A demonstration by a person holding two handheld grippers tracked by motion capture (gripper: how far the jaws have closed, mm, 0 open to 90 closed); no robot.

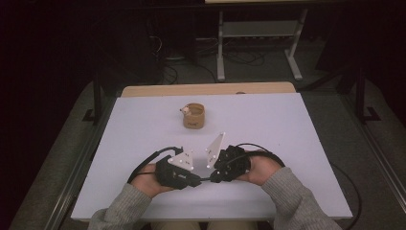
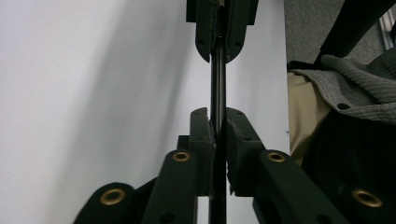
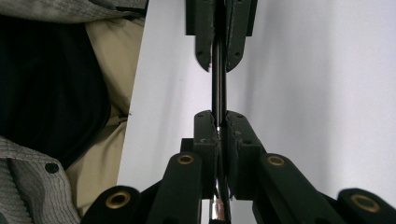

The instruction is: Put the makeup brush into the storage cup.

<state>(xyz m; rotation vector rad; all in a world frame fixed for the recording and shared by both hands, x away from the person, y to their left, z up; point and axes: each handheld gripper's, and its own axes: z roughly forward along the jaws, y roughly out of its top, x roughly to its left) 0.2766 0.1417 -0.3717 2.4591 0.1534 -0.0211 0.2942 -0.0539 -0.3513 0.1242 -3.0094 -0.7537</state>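
Note:
Near the table's front edge, my left gripper and right gripper point at each other, tips almost meeting. A thin black rod runs between them. In the left gripper view my left gripper is shut on one end, and the right gripper clamps the far end. In the right gripper view my right gripper is shut on the rod, which has a silvery part low between the jaws. The left gripper holds the other end.
A brown cup with a small pale thing at its rim stands at the middle back of the white table. The person's grey sleeves and lap lie along the near edge. A metal stand and cables sit on the floor behind.

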